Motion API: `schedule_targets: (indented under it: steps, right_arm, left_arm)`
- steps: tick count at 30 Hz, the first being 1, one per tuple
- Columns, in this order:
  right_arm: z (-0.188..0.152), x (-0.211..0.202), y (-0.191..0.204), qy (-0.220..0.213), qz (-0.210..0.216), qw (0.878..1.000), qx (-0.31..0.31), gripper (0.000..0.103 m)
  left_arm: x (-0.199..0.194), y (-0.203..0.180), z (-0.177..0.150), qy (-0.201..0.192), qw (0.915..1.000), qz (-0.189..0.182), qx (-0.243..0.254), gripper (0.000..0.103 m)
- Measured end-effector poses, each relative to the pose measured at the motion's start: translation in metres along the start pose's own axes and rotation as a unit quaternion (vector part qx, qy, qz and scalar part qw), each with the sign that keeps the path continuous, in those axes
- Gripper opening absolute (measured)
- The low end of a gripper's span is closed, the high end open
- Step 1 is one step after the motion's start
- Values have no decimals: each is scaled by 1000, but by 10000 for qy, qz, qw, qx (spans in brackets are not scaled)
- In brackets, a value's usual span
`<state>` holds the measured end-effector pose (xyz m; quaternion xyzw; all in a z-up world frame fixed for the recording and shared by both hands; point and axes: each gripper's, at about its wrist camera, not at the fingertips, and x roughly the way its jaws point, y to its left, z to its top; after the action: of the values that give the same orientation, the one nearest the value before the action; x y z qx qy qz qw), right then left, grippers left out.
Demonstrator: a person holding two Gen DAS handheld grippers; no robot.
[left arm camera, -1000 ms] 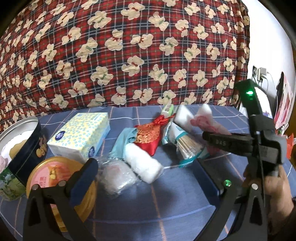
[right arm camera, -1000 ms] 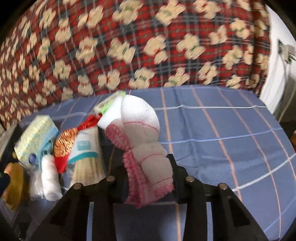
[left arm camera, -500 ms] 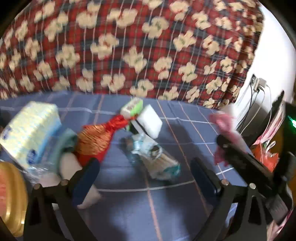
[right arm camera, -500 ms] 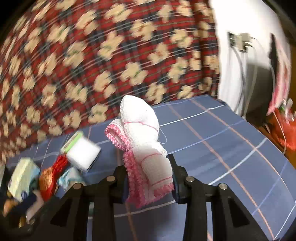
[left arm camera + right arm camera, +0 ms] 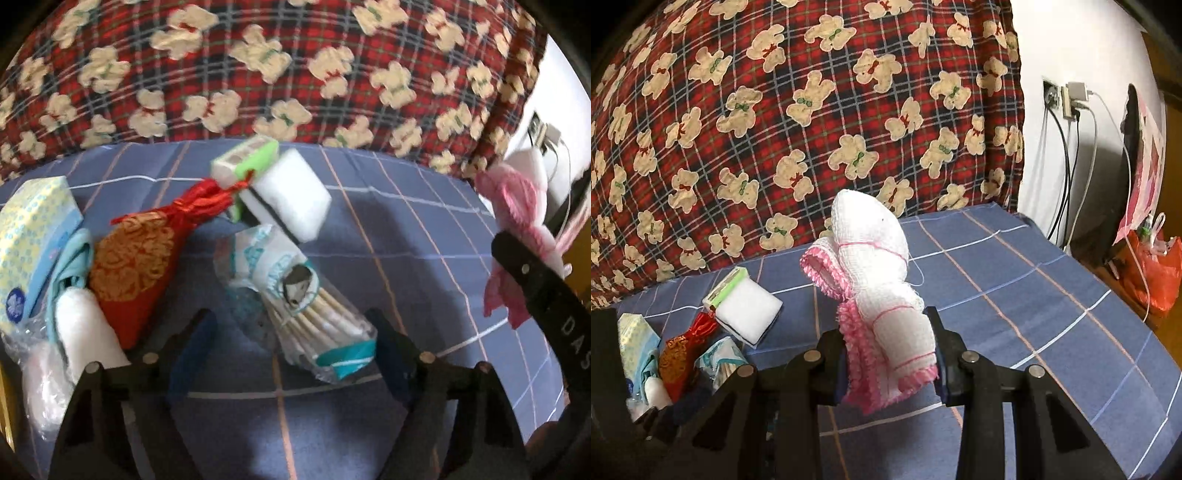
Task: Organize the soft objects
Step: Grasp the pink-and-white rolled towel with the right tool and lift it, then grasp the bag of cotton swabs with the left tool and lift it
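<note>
— Pink-and-white gauze cloth (image 5: 886, 306): item one. Where is it?

— Pinched low between the jaws of the right gripper (image 5: 890, 365), most of its bundle standing up above them, clear of the blue checked bedsheet (image 5: 1052, 295). A low bite probably keeps the floppy top from slipping out.

— And why off to the right side?

— My guess: that stretch of sheet is bare, so it serves as a sorting spot apart from the heap.

— Item two, the heap?

— Left of centre. White sponge block (image 5: 291, 199) leaning on a green-edged small box (image 5: 245, 162); red-and-gold pouch (image 5: 140, 254) beside it; plastic bag of sticks (image 5: 306, 306) in front; tissue pack (image 5: 29, 251) at the far left, with a white roll (image 5: 81, 332) and a teal cloth (image 5: 72, 262) against it. All touching or overlapping, so nothing lifts out cleanly without care.

— Left gripper (image 5: 291, 347)?

— Jaws spread wide, nothing between them, hanging over the stick bag. Reads as lined up for that pick, though I can't say for sure.

— Backdrop?

— Red plaid bear-print quilt (image 5: 258, 74), piled behind.
</note>
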<state>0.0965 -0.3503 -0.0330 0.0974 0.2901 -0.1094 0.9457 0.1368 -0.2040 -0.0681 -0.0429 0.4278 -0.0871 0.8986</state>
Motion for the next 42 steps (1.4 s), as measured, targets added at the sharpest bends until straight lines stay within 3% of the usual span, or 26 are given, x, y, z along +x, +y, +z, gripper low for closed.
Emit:
schedule_targets:
  steps: [7, 9, 16, 29, 42]
  right_arm:
    - [-1, 6, -1, 198, 114, 9997, 87, 38]
    - [0, 6, 0, 200, 123, 9997, 78, 38]
    - [1, 4, -1, 142, 153, 9997, 113, 38]
    - [0, -1, -2, -43, 291, 9995, 62, 38]
    - [-8, -16, 20, -457, 307, 9977, -385, 38]
  left_arm:
    - [3, 1, 0, 16, 10000, -6, 48, 80]
    - [1, 4, 0, -23, 9999, -81, 54, 59]
    - [-7, 2, -7, -121, 9991, -352, 179, 49]
    - [-62, 6, -29, -1091, 9896, -613, 711, 48]
    - [-109, 33, -54, -1694, 9787, -633, 972, 48]
